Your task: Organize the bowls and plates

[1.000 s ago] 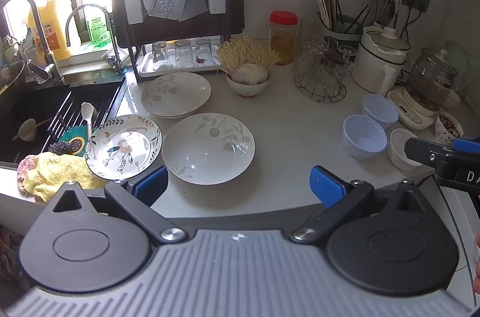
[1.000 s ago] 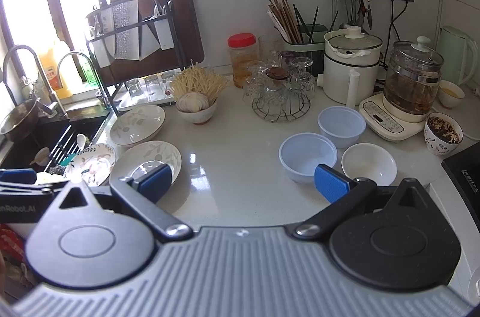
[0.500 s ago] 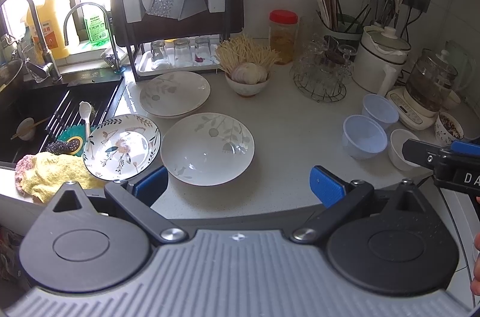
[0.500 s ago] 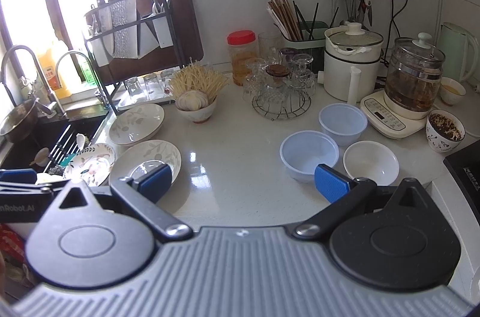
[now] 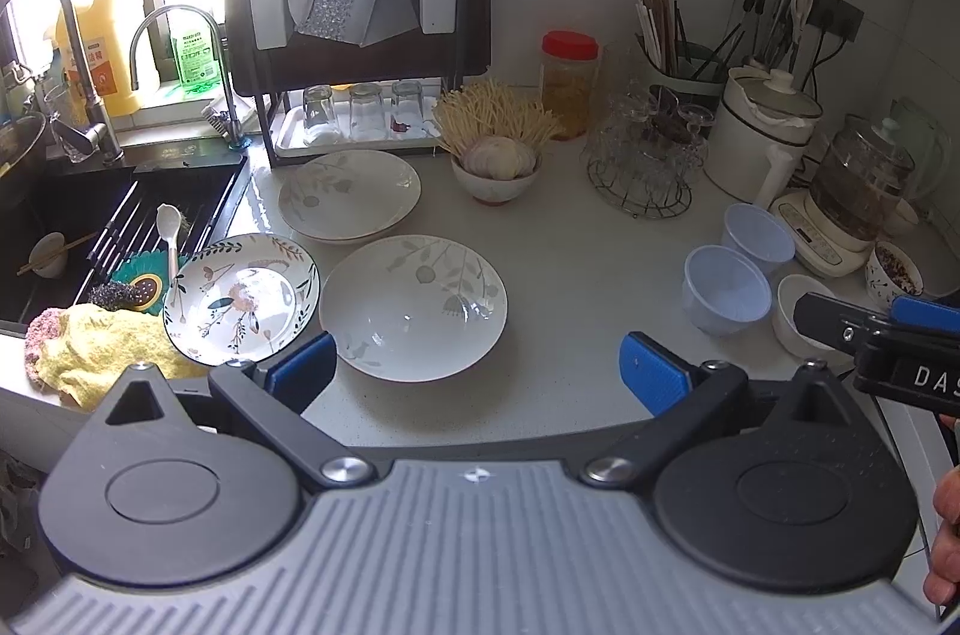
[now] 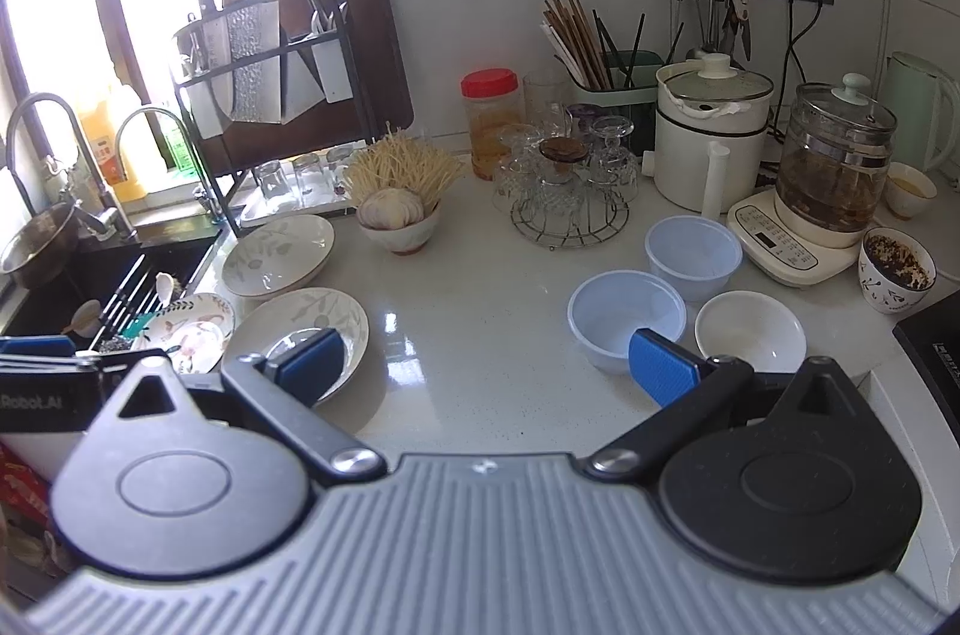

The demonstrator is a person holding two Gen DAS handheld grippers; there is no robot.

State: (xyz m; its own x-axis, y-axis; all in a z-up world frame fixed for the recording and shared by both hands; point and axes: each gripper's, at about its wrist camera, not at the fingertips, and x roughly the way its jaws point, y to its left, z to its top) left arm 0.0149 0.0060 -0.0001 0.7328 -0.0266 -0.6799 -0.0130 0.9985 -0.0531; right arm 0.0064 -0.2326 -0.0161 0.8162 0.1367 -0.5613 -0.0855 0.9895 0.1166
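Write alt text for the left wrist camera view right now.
Open left gripper hovers above a white leaf-patterned plate on a cluttered kitchen counter. A floral plate lies left, near the sink; two pale blue bowls sit right.

We look out from two wrist cameras, each set behind its own fingers and facing the tiled back wall across the counter. Our left view sits nearer the sink, with the leaf plate close below it. Our right view stands further from the sink, close over the blue bowl. Both views share the plates, the bowls and the dish rack beside the sink.
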